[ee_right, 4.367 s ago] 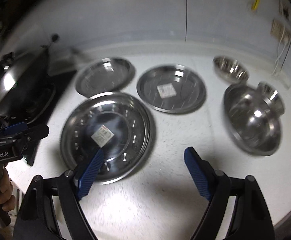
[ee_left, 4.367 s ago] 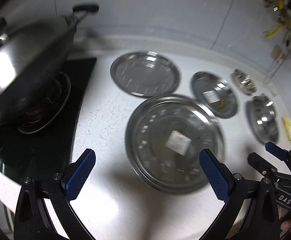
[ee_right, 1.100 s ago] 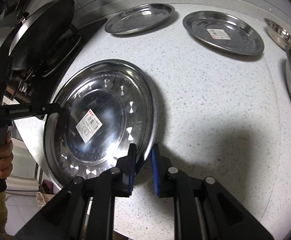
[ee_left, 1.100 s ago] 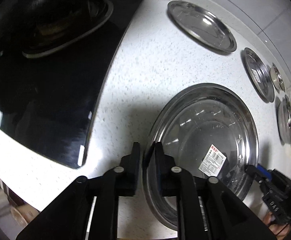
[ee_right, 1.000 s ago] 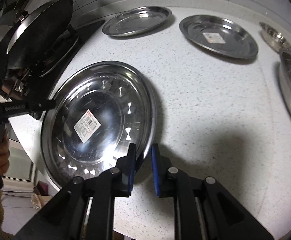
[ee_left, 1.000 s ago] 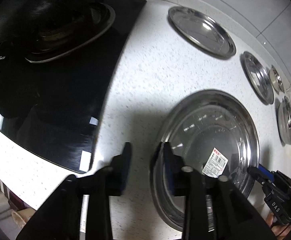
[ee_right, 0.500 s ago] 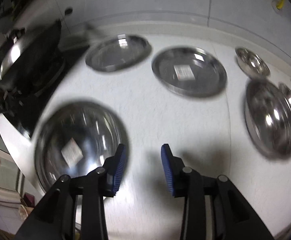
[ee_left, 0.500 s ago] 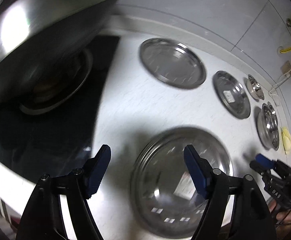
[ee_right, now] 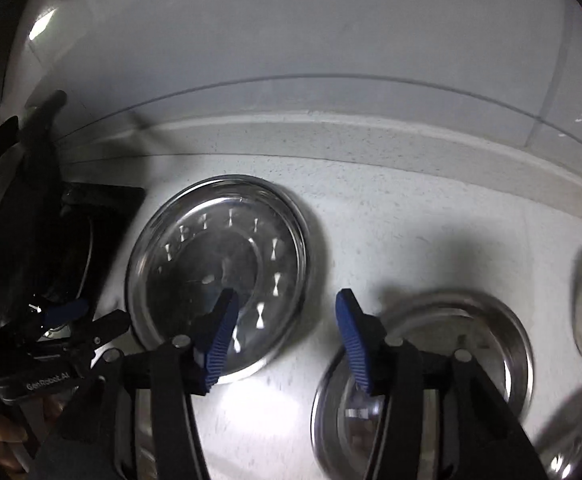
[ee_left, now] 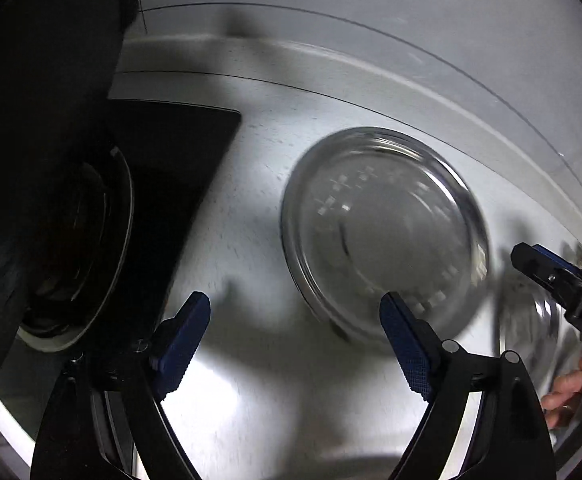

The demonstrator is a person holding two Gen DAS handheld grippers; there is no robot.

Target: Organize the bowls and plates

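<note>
progress: early, nothing stacked | plate (ee_right: 219,276) flat on counter (ee_right: 411,216) by stove (ee_left: 163,184); second plate (ee_right: 491,344) beside, apart | left gripper (ee_left: 295,344), right gripper (ee_right: 283,336): jaws just opening, empty | left: gather plates, bowls

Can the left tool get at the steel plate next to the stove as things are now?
Probably yes. The left tool hangs open and empty above the counter, and the steel plate lies flat just ahead with nothing on it or between them.
</note>
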